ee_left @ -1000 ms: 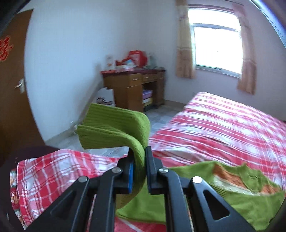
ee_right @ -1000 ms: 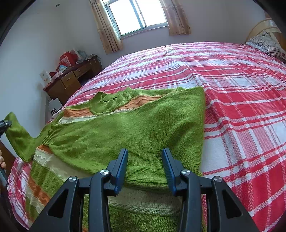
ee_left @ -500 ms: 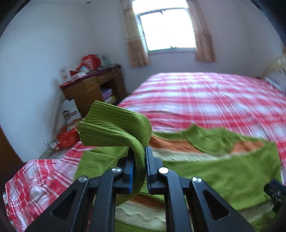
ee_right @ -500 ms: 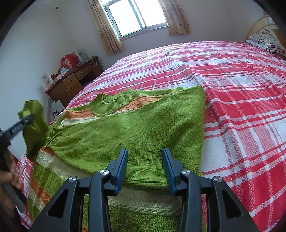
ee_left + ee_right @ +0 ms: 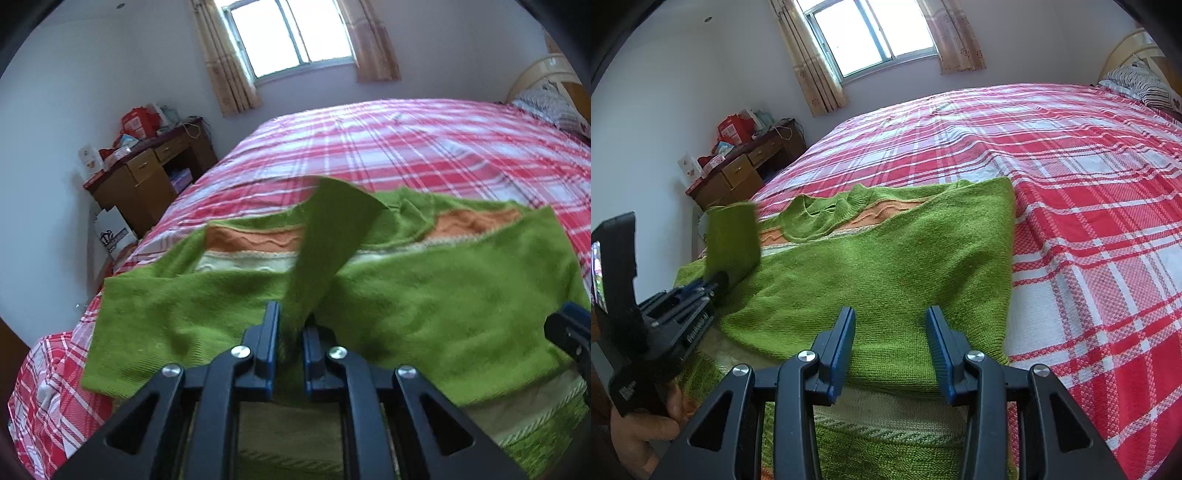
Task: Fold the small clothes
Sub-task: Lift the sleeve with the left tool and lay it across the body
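A green knit sweater (image 5: pixel 443 302) with orange and cream stripes lies on the red plaid bed (image 5: pixel 406 147), its right side folded over. My left gripper (image 5: pixel 290 339) is shut on the sweater's left sleeve (image 5: pixel 332 229), whose cuff stands up above the sweater's body. From the right wrist view the same sleeve (image 5: pixel 733 243) rises from the left gripper (image 5: pixel 701 288) at the sweater's (image 5: pixel 905 266) left edge. My right gripper (image 5: pixel 890 343) hangs open just above the folded green panel near the hem, its pads not pressing on the cloth. Its tip (image 5: pixel 569 332) shows at the right edge of the left wrist view.
A wooden desk (image 5: pixel 746 173) loaded with red bags stands by the wall left of the bed. A window (image 5: pixel 871 37) with curtains is behind. A striped pillow (image 5: pixel 1141 85) lies at the head, far right. A person's hand (image 5: pixel 639 435) holds the left gripper's handle.
My left gripper has swung from the bed's left edge to the right and down over the sweater, carrying the sleeve across the body. The right gripper has stayed still.
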Action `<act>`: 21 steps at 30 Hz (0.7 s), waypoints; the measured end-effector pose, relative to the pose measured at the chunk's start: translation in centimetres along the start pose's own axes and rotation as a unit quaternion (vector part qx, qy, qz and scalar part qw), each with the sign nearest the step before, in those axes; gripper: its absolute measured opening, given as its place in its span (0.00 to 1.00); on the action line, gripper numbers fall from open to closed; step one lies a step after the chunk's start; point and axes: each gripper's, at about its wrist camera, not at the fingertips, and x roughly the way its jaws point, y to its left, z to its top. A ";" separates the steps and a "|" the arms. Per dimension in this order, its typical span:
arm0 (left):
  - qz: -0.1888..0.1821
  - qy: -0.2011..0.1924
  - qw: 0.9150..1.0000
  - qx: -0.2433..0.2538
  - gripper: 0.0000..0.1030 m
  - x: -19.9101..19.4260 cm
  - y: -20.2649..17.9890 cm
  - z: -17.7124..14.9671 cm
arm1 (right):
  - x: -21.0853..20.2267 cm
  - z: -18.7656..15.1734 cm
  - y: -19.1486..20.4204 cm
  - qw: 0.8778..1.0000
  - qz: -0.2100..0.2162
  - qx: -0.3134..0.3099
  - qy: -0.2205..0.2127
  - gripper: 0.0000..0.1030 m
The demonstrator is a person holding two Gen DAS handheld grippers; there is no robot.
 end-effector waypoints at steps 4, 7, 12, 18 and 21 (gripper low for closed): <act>-0.022 0.025 0.999 0.016 0.20 0.3 -0.5 -0.4 | 0.0 0.0 0.0 1.000 -0.001 -0.001 0.000 0.40; -0.056 0.028 0.998 0.015 0.39 -0.3 -0.2 -1.0 | 0.0 0.0 0.0 1.000 -0.003 -0.002 0.001 0.40; -0.110 0.013 0.994 -0.020 0.87 -2.8 3.2 -3.0 | 0.1 0.1 0.0 1.000 0.000 0.002 0.005 0.40; -0.084 0.027 0.988 -0.130 0.88 -1.9 10.2 -6.0 | -0.4 1.9 0.0 0.998 0.026 0.050 0.031 0.40; -0.063 0.029 0.981 -0.181 0.88 -0.8 12.2 -7.1 | -0.8 3.7 2.2 0.988 0.120 0.089 0.028 0.47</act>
